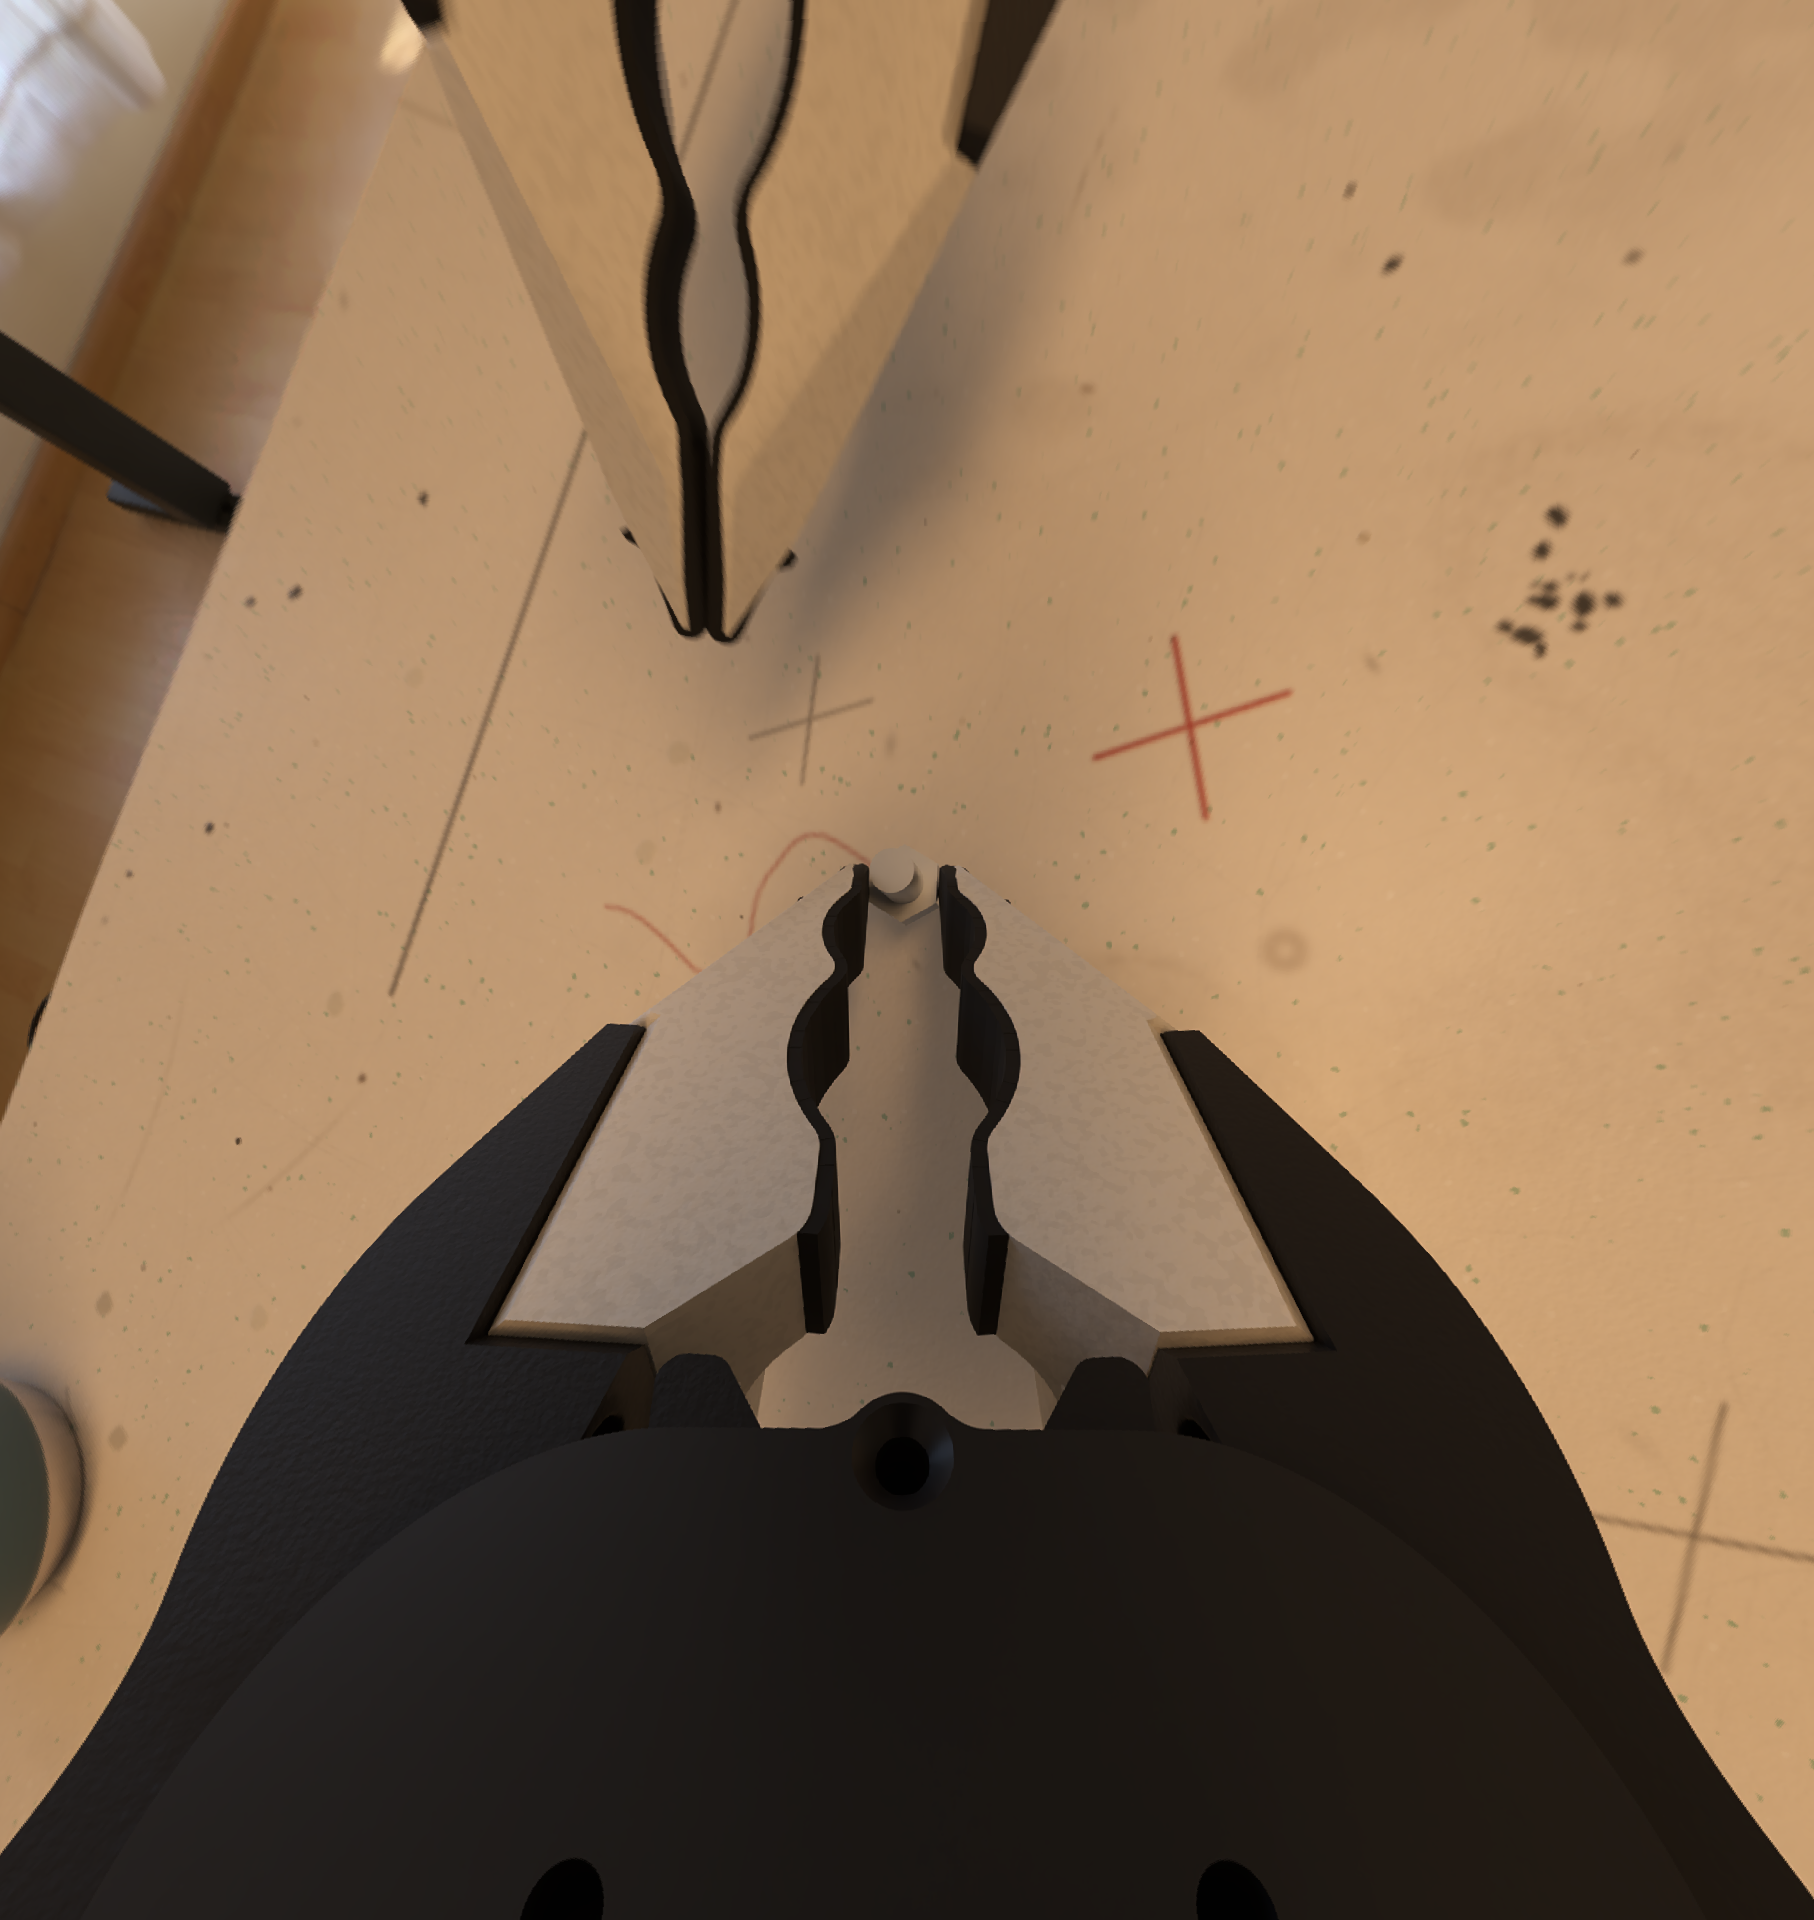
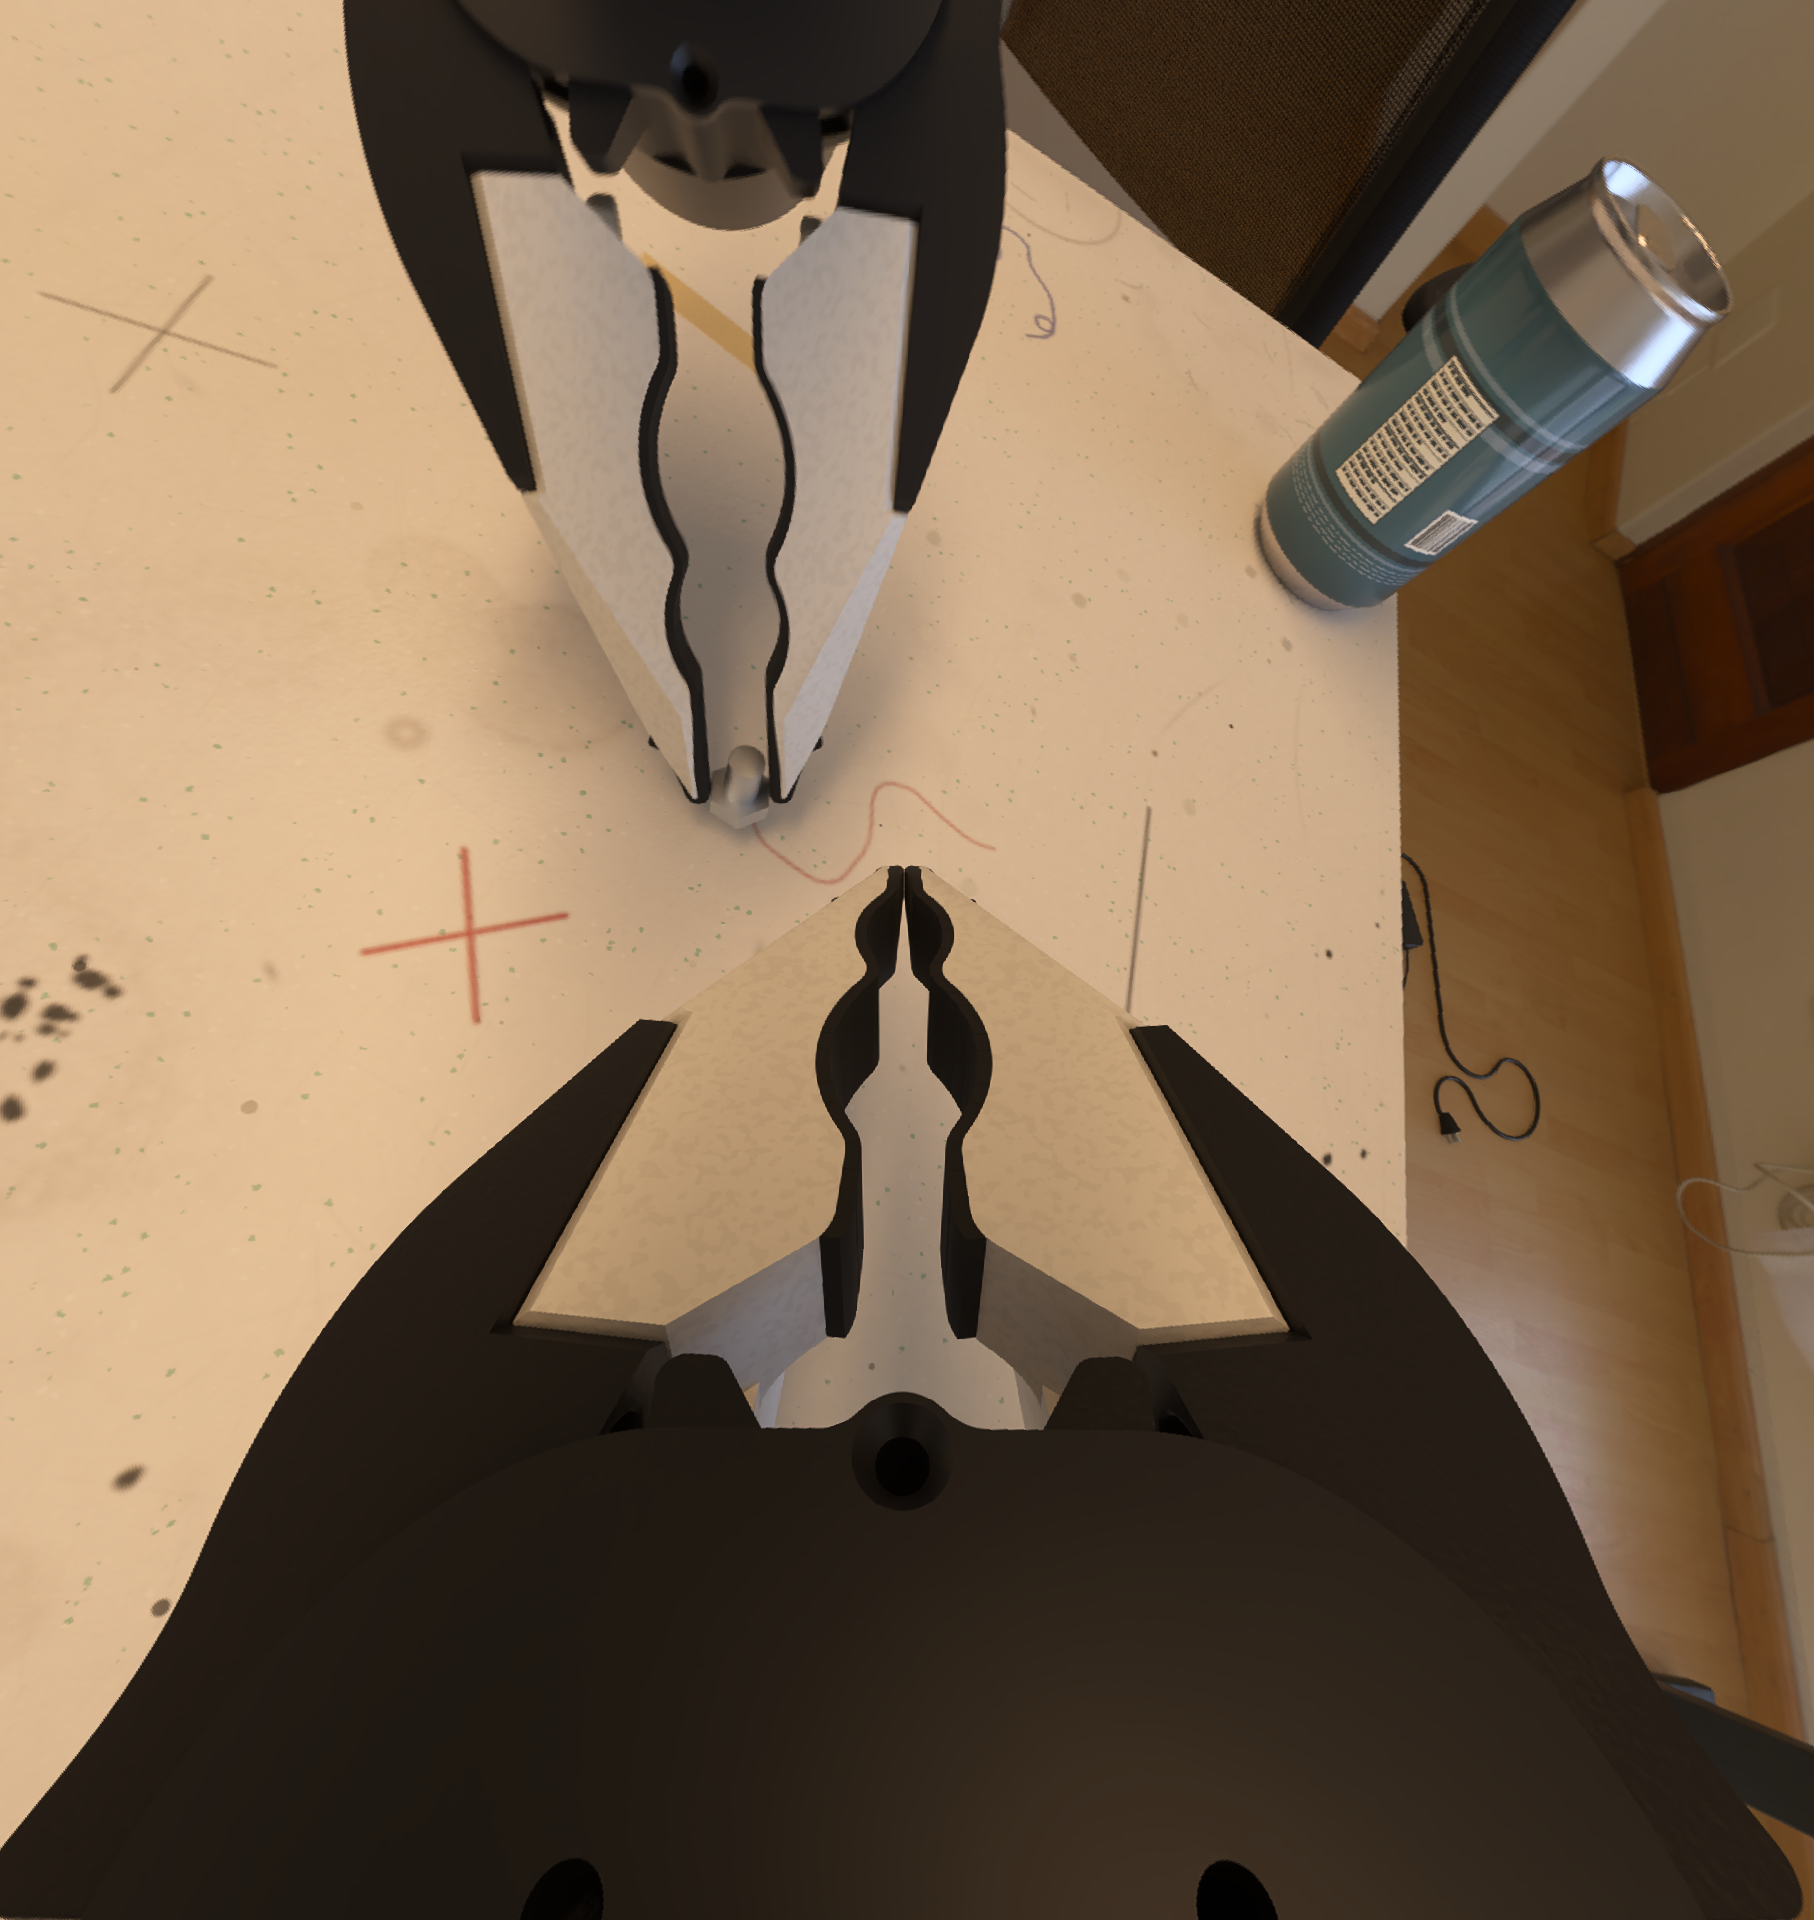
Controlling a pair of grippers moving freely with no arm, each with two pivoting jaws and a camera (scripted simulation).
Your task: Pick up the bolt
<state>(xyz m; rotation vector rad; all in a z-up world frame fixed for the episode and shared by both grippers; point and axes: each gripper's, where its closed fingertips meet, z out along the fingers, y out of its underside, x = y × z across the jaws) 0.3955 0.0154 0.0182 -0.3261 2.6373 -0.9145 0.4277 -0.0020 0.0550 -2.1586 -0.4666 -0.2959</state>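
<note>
Your left gripper [image 1: 903, 878] straddles the bolt [image 1: 897, 883] on the counter [image 1: 1402, 935], fingers apart; squeeze and lift remain, right gripper [image 2: 903, 875] pressed together, idle

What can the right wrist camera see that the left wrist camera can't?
Only the right wrist view shows the whole blue can with its silver top, standing near the table's corner, plus a black cord on the wooden floor. Only the left wrist view shows a black table leg over the far edge; of the can just a blurry sliver shows in its corner. Both show the small grey bolt between the left gripper's fingers, the right gripper with fingertips together, the red cross, and the speckled tan table.
</note>
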